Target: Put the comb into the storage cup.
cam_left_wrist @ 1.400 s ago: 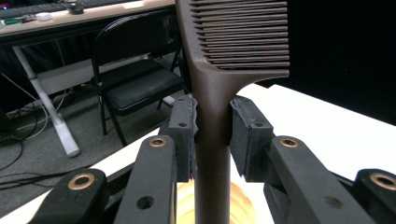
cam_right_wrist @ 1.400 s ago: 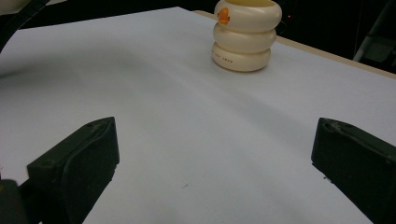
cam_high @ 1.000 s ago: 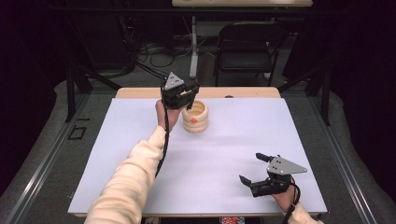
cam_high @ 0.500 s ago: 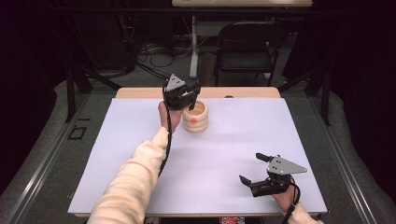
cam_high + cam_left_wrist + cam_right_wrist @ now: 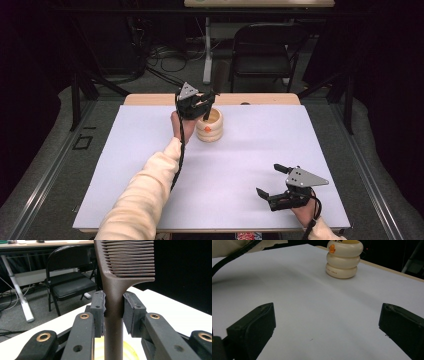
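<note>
A cream ringed cup [image 5: 210, 127] with an orange mark stands at the table's far middle. My left gripper [image 5: 199, 104] hovers just over its rim, shut on a dark brown comb [image 5: 113, 290]. The pads clamp the comb's handle, teeth pointing up, and the handle's lower end runs down toward the cup's yellow inside [image 5: 130, 350]. My right gripper [image 5: 268, 179] rests low at the front right of the white table [image 5: 250, 150], open wide with nothing between its jaws. In the right gripper view, the cup [image 5: 343, 260] stands far ahead of that open gripper [image 5: 327, 322].
A black folding chair [image 5: 262, 50] stands behind the table, with cables and a white post [image 5: 206, 55] on the floor beside it. The person's cream sleeve [image 5: 145, 195] and the left gripper's cable cross the table's front left.
The left gripper with the comb has shifted slightly right, closer over the cup. The right gripper has stayed put and open.
</note>
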A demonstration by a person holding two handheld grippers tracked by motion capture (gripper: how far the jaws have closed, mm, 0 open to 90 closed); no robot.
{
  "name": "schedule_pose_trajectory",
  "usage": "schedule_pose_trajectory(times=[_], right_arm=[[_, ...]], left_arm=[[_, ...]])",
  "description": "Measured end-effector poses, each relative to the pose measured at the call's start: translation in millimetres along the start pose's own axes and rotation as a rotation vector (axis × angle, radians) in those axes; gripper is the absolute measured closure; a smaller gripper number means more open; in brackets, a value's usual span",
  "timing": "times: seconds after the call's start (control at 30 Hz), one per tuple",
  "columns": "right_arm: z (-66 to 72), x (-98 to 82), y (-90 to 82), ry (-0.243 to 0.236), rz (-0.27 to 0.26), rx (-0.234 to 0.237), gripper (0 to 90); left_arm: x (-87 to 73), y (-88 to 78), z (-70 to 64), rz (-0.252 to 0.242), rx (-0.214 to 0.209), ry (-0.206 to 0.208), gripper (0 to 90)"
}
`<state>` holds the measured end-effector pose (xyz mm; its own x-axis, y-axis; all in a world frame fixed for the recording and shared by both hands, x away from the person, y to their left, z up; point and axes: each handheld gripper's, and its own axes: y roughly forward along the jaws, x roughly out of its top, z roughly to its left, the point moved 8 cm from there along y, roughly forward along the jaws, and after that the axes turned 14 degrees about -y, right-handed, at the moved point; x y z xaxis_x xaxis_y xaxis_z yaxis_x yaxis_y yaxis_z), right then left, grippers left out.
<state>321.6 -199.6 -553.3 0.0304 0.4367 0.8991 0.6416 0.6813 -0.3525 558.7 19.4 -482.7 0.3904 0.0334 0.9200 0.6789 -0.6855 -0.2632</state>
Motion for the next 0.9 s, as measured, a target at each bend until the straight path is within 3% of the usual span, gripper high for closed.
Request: schedule_pose_trajectory(times=[0.23,0.9], right_arm=[[0.1,0.0,0.0,0.001,0.0,0.0,0.2],[0.5,-0.1,0.3,0.001,0.001,0.002,0.2]], left_arm=[[-6.1,3.2,2.8,0.008,0.001,-0.018,71.5],[-31.1,9.7,13.4,0.09,0.014,-0.036,71.5]])
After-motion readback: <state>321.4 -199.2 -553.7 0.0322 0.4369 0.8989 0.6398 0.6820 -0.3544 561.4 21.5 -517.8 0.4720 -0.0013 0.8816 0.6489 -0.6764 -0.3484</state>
